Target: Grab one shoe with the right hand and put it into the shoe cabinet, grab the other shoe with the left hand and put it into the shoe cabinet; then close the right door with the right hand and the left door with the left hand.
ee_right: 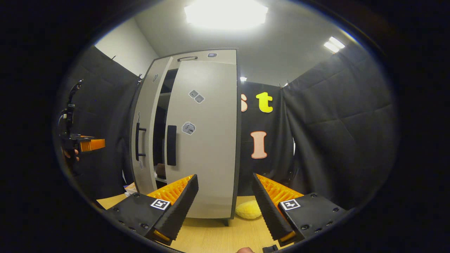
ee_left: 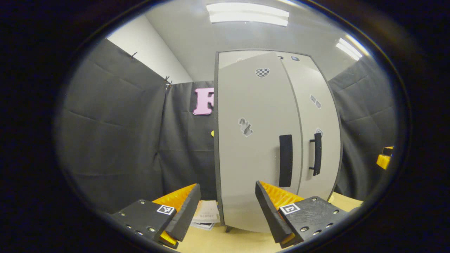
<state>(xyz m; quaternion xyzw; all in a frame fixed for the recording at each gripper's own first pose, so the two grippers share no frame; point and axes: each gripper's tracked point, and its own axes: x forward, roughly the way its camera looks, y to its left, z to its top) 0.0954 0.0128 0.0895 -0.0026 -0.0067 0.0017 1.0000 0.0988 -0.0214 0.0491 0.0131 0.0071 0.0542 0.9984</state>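
Both hand-held grippers, left [ee_left: 227, 207] and right [ee_right: 225, 198], released, empty. Right door [ee_right: 204, 140] ajar beside left door [ee_right: 144, 140]: light, rigid; you push flat panel beside handle [ee_right: 171, 145].

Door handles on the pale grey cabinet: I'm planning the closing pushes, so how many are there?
2. One black vertical bar handle on the left door, one black vertical bar handle on the right door, flanking the centre seam.
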